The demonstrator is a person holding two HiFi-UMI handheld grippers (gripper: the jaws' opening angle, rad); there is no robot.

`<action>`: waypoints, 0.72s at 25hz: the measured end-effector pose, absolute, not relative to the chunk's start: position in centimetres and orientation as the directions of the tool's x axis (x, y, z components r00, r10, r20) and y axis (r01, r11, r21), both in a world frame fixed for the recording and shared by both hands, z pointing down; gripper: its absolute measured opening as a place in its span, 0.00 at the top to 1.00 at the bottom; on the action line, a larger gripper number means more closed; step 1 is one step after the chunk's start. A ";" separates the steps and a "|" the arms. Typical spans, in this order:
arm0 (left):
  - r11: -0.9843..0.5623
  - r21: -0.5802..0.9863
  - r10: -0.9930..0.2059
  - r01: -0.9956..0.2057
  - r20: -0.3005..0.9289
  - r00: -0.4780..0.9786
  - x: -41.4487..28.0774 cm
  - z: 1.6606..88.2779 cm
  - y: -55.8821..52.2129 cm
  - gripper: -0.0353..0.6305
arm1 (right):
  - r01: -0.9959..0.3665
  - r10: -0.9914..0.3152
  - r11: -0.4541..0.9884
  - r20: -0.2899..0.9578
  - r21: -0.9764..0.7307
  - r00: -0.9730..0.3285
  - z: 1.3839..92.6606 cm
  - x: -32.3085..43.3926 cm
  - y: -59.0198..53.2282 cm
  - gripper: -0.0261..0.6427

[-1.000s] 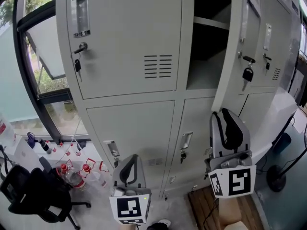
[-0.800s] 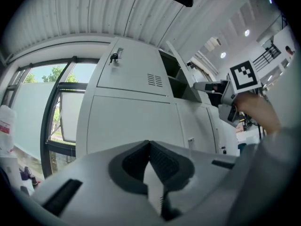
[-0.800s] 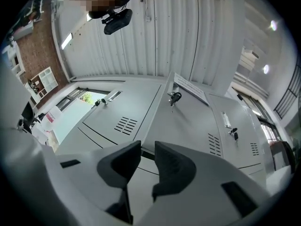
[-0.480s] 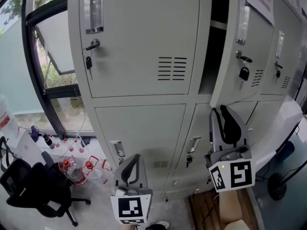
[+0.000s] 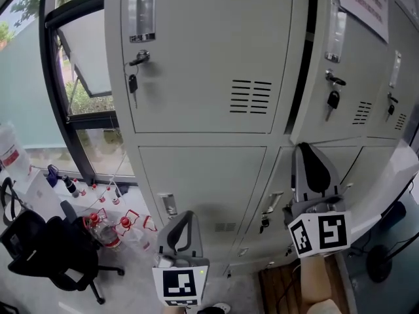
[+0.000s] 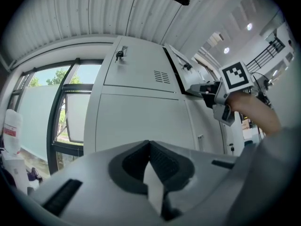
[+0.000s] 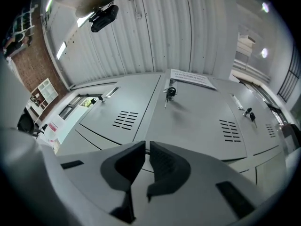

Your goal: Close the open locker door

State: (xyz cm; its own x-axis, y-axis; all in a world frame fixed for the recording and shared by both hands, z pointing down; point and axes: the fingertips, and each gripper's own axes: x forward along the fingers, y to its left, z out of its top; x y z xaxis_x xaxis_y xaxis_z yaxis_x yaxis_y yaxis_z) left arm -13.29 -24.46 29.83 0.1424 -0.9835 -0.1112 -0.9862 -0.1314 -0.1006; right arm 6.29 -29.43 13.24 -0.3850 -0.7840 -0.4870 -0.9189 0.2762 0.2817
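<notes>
The upper middle locker door [image 5: 340, 77], grey with a key in its lock and a paper notice, stands almost closed; only a thin dark slit [image 5: 298, 57] remains along its left edge. My right gripper [image 5: 309, 149] points up at the door's lower edge; I cannot tell whether it touches. Its jaws have just been closing and now stand a narrow slit apart with nothing between them [image 7: 146, 145]. The same door [image 7: 197, 117] fills the right gripper view. My left gripper [image 5: 185, 216] hangs shut and empty before the lower lockers, also shut in its own view [image 6: 149, 144].
A closed locker door [image 5: 203, 51] with a hanging key sits left of the slit. More lockers [image 5: 393, 77] continue to the right. A window [image 5: 78, 57], a black office chair [image 5: 39, 254] and several bottles [image 5: 105, 231] stand at the left. Cables lie on the floor [image 5: 386, 241] at the right.
The locker door has swung from wide open, showing the shelf inside, to nearly closed. My right gripper followed it leftward and its jaws narrowed. The left gripper stayed put.
</notes>
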 end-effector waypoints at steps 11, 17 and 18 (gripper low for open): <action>-0.103 -0.098 -0.988 -0.990 -0.103 0.113 -14.3 30.1 -25.1 0.94 | -0.924 -0.808 0.269 -0.459 0.270 -0.370 12.9 6.4 -31.9 0.90; -0.081 -0.099 -0.991 -0.992 -0.102 0.091 -15.0 30.2 -25.3 0.94 | -0.927 -0.829 0.268 -0.427 0.263 -0.360 12.7 6.6 -33.1 0.90; -0.079 -0.099 -0.991 -0.992 -0.101 0.089 -15.0 30.2 -25.3 0.94 | -0.927 -0.832 0.268 -0.422 0.262 -0.360 12.7 6.5 -33.3 0.90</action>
